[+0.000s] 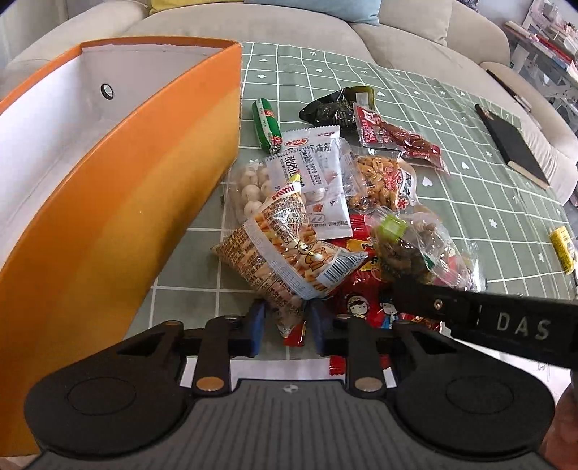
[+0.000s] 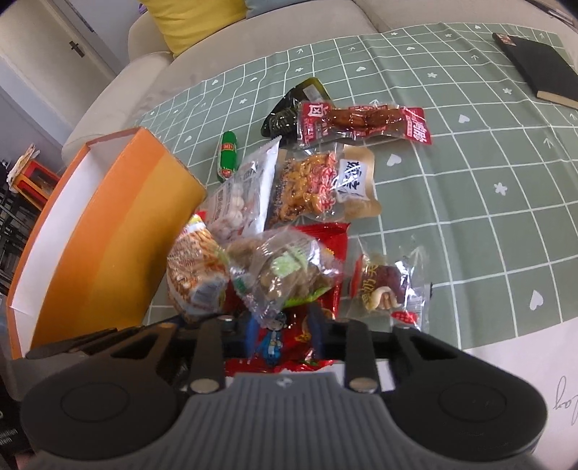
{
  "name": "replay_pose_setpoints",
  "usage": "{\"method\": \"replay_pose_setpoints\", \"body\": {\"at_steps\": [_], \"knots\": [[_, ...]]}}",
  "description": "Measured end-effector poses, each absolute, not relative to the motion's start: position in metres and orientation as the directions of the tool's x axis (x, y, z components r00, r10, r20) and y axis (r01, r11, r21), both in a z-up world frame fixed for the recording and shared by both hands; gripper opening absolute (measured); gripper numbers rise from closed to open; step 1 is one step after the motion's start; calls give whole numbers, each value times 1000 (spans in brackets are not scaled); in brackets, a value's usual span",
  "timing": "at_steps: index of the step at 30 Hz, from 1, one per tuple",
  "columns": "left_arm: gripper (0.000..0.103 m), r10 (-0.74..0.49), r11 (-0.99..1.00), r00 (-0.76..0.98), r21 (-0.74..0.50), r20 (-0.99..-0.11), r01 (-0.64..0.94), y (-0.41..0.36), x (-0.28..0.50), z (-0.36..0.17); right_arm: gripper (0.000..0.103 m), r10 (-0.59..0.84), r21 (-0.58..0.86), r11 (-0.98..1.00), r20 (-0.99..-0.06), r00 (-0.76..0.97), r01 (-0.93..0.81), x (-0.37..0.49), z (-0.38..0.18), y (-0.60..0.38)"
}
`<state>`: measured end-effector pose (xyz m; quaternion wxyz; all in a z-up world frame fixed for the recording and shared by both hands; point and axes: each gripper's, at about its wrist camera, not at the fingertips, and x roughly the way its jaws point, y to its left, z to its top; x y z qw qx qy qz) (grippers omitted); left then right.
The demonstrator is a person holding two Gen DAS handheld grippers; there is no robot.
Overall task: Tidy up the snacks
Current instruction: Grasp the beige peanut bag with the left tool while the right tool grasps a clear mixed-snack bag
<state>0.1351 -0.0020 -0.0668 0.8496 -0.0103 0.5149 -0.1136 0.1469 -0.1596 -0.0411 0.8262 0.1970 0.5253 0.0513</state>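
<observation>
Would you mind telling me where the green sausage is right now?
In both wrist views the green sausage lies alone on the green checked cloth, between the orange box and the dark green packet, beyond the snack pile.

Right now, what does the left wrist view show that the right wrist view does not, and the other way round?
Only the left wrist view: a yellow packet at the right edge and the right gripper's arm crossing in. Only the right wrist view: a clear date packet and a yellow cushion. Both: the orange box, green sausage, black notebook and the snack pile.
</observation>
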Motion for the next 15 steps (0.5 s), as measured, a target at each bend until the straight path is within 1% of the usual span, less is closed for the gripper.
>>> {"method": "replay_pose_setpoints", "body": {"at_steps": [1, 2, 3, 4, 6, 15], "knots": [[26, -209, 973, 445, -141, -871, 180, -1, 135, -67, 13, 291, 377, 918, -848, 442, 119, 146, -42, -159], [24, -211, 973, 447, -144, -869, 179, -1, 135, -67, 11, 294, 379, 918, -847, 442, 115, 146, -42, -160], [21, -216, 972, 449, -149, -867, 181, 0, 135, -67, 7, 297, 381, 918, -846, 444, 112, 145, -42, -160], [20, -218, 972, 450, -151, -866, 180, 0, 134, -66, 3, 297, 381, 918, -844, 447, 109, 145, -42, -160], [18, -220, 972, 453, -153, -864, 180, 0, 134, -66, 0, 299, 382, 919, -840, 452, 101, 145, -40, -160], [15, -245, 965, 451, -172, -858, 198, 6, 128, -60, 0, 327, 425, 898, -817, 474, 113, 142, -34, -174]]}}
